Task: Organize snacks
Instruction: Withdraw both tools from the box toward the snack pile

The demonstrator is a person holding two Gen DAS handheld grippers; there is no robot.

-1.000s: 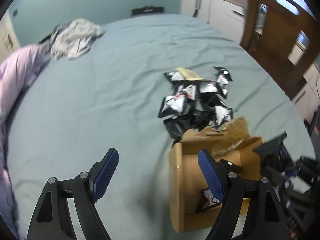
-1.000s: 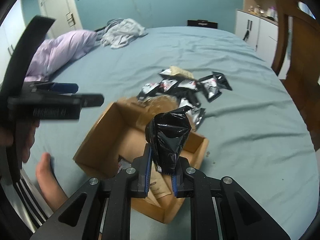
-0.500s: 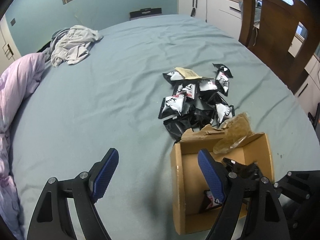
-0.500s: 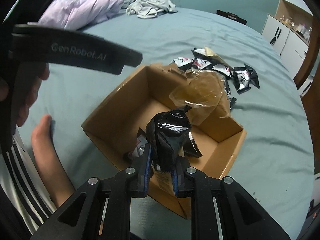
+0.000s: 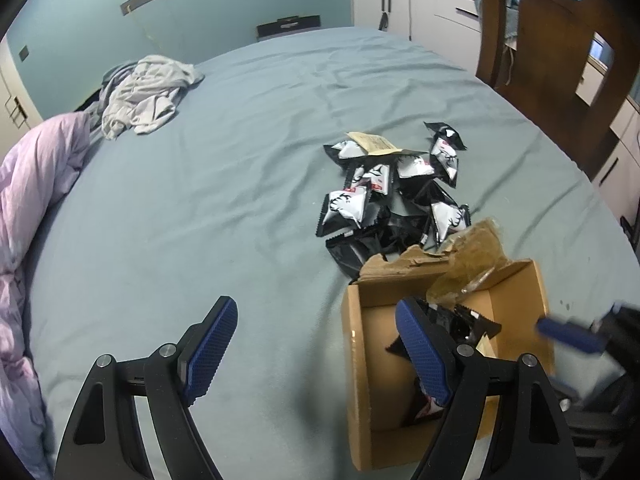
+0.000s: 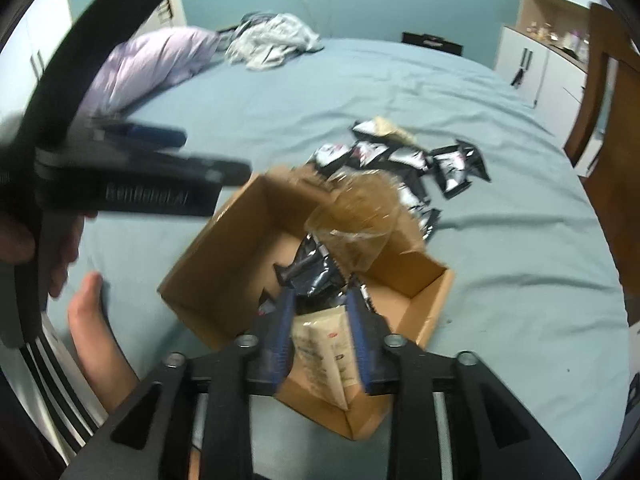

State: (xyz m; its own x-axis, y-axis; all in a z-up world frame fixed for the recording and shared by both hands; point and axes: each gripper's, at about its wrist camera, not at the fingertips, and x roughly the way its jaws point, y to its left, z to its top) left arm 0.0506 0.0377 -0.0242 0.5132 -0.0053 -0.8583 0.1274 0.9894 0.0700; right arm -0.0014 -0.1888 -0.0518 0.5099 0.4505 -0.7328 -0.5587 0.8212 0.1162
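Cardboard box (image 6: 432, 280) holds a few black snack packets (image 6: 316, 272); our right gripper (image 6: 322, 332), jaws just opening, lets one drop inside. Our left gripper (image 5: 316, 344) waits wide open and empty, while the pile of packets (image 5: 392, 192) beyond the box remains unsorted

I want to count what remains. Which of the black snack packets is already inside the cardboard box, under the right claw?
The crumpled all-black packet lies in the cardboard box, just ahead of the right claw, whose jaws have just been opening. The other packets lie outside on the bed.
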